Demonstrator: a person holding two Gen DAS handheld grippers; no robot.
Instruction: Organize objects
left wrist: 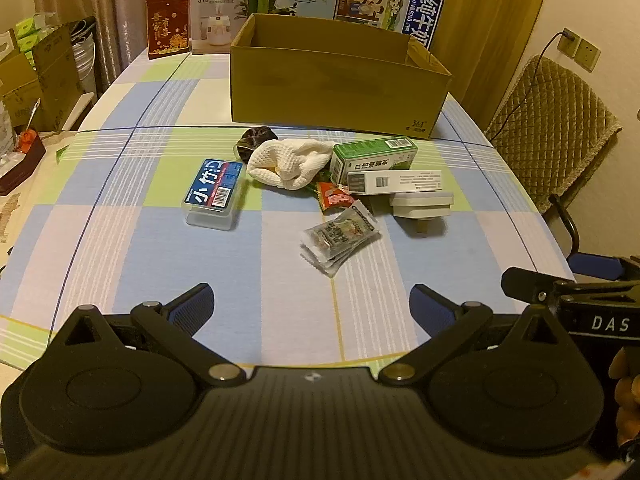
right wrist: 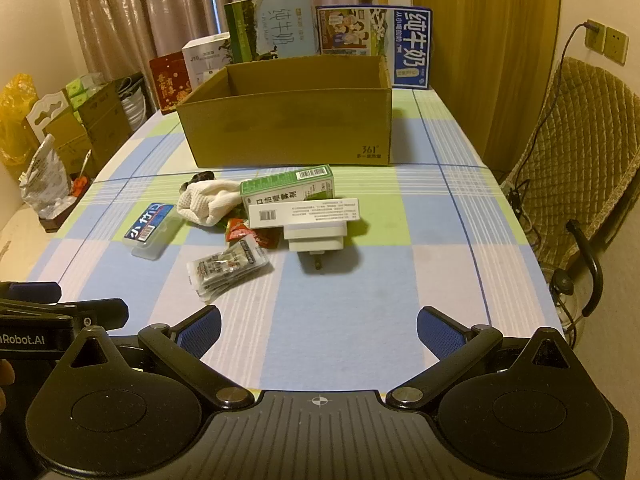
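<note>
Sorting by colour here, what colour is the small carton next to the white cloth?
Green carton, white label panel; clearest in the left wrist view.

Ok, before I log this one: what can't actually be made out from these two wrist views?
- Floor of the cardboard box: both views, hidden by its near wall, so contents unknown.
- Dark item: both views, mostly covered by the white cloth.
- Red snack packet: right wrist view, partly under the white carton.
- Fine print on the green carton: too small.
- Left gripper and right gripper: open, empty.
</note>
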